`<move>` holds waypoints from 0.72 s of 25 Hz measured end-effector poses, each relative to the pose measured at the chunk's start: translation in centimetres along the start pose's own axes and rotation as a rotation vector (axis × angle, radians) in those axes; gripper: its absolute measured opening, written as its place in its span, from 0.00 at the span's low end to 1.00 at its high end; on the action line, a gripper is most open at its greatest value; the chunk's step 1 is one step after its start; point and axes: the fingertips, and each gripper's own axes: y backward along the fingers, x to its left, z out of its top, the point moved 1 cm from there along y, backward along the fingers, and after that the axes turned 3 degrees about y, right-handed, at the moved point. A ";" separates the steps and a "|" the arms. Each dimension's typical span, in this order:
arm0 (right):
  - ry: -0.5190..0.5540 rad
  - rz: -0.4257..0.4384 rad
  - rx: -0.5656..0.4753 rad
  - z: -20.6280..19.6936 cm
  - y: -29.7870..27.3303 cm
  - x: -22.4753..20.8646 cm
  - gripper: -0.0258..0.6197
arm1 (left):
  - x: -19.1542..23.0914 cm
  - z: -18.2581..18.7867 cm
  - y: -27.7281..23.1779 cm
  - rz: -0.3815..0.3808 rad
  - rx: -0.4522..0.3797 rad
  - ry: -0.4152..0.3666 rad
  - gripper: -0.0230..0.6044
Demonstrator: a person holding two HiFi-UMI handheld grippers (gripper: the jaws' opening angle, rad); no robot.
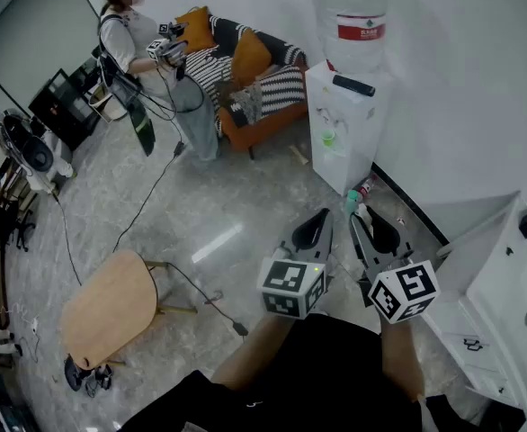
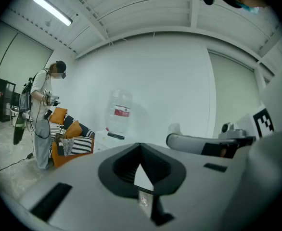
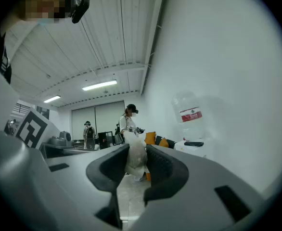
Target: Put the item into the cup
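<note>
My right gripper (image 1: pixel 361 212) (image 3: pixel 135 150) is held in the air, shut on a pale, crumpled white item (image 3: pixel 134 159) that fills the gap between its jaws. In the head view the item (image 1: pixel 354 198) shows as a small white and teal lump at the jaw tips. My left gripper (image 1: pixel 321 216) (image 2: pixel 141 147) hangs just to the left of it, jaws shut with nothing between them. No cup shows in any view.
A white water dispenser (image 1: pixel 344 124) with a large bottle (image 1: pixel 352 12) stands ahead against the wall. A white cabinet (image 1: pixel 506 304) is at the right and a round wooden stool (image 1: pixel 109 309) at the left. A person (image 1: pixel 142 57) stands by an orange sofa (image 1: pixel 254 88); cables (image 1: pixel 147 205) trail on the floor.
</note>
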 end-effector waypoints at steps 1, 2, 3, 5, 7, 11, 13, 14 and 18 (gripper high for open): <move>0.000 0.002 0.000 0.0 0.0 0.1 0.21 | 0.0 0.1 0.1 0.001 -0.002 -0.006 0.06; 0.000 0.005 0.000 0.0 0.0 0.1 0.21 | -0.1 0.2 0.1 0.002 -0.004 -0.013 0.06; 0.000 0.006 0.000 0.0 0.0 0.1 0.21 | 0.0 0.2 0.1 0.003 -0.004 -0.018 0.06; 0.000 0.010 0.000 0.0 -0.2 0.1 0.21 | 0.1 0.3 0.1 0.004 -0.005 -0.023 0.06; 0.001 0.010 -0.001 0.1 -0.4 0.0 0.21 | 0.2 0.3 0.0 0.004 -0.004 -0.025 0.06; -0.006 -0.004 -0.006 0.1 -0.5 -0.4 0.21 | 0.3 0.2 -0.4 -0.001 0.002 -0.029 0.06; -0.018 -0.014 -0.007 0.2 -0.4 -0.8 0.21 | 0.1 0.3 -0.6 -0.005 0.007 -0.029 0.06; -0.022 -0.020 -0.007 0.2 -0.3 -1.0 0.21 | -0.1 0.3 -0.8 -0.007 0.009 -0.028 0.06; -0.031 -0.040 -0.003 0.0 0.0 -2.0 0.21 | -0.5 0.1 -1.5 -0.018 0.022 -0.031 0.06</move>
